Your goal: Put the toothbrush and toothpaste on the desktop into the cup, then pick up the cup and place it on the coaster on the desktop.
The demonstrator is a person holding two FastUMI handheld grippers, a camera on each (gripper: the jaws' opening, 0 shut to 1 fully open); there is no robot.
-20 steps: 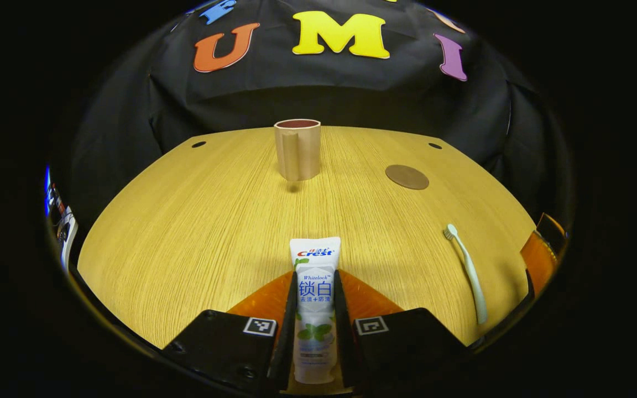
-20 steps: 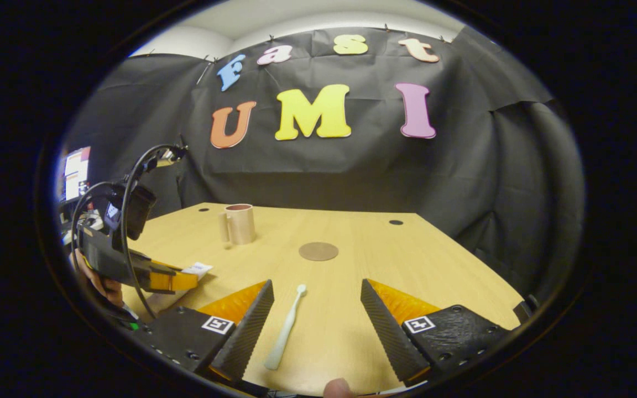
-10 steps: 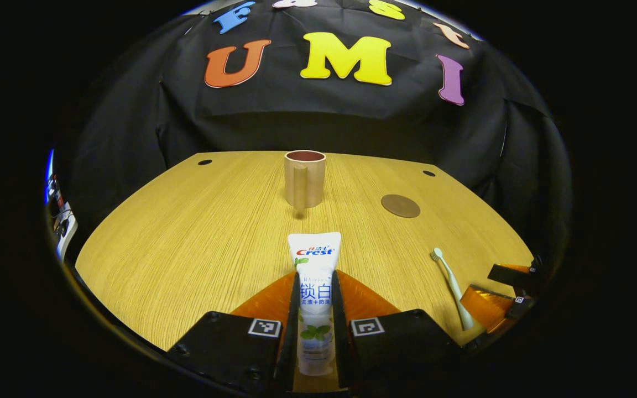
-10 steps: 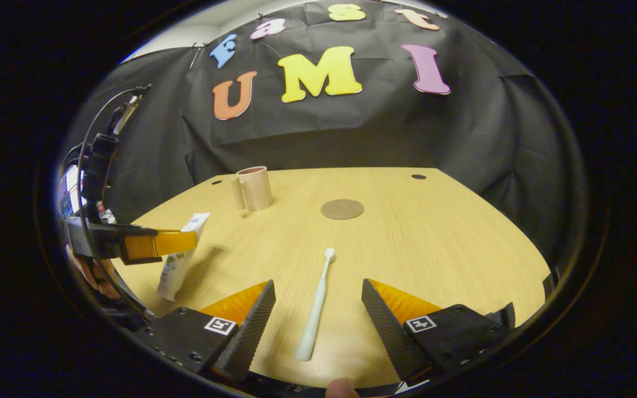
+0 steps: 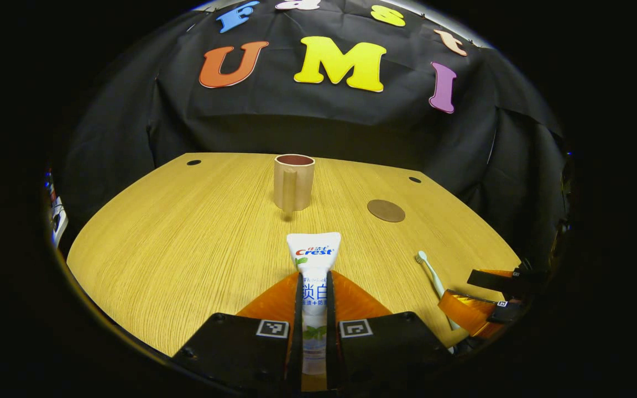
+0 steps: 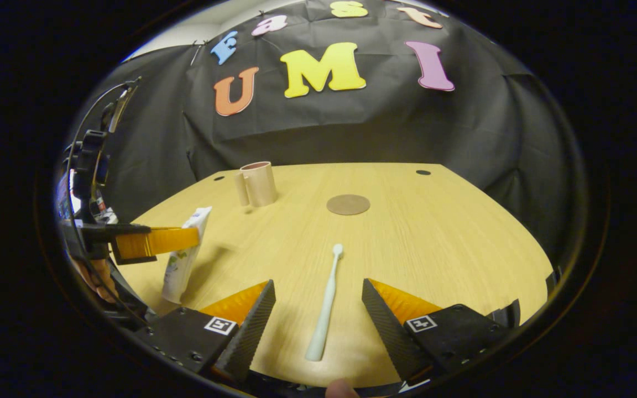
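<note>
My left gripper (image 5: 314, 283) is shut on a white toothpaste tube (image 5: 314, 260), held off the desk with its flat end pointing away. In the right gripper view that left gripper (image 6: 188, 239) carries the toothpaste tube (image 6: 183, 260) tilted, cap end down. A tan cup (image 5: 293, 181) with its handle facing me stands upright beyond it. A round brown coaster (image 5: 386, 210) lies to the cup's right. The white toothbrush (image 6: 327, 304) lies flat on the desk between the fingers of my open right gripper (image 6: 318, 292), bristles pointing away. The cup (image 6: 257, 183) and coaster (image 6: 348, 204) sit farther back.
The wooden desk (image 5: 197, 237) has small round holes near its back corners. A hand (image 6: 94, 273) holds the left gripper at the desk's left edge, with cables above it. Black cloth closes off the back and right.
The left gripper has lifted the toothpaste off the desk and squeezed it tighter. The right gripper came down and forward around the toothbrush, which now lies between its open fingers.
</note>
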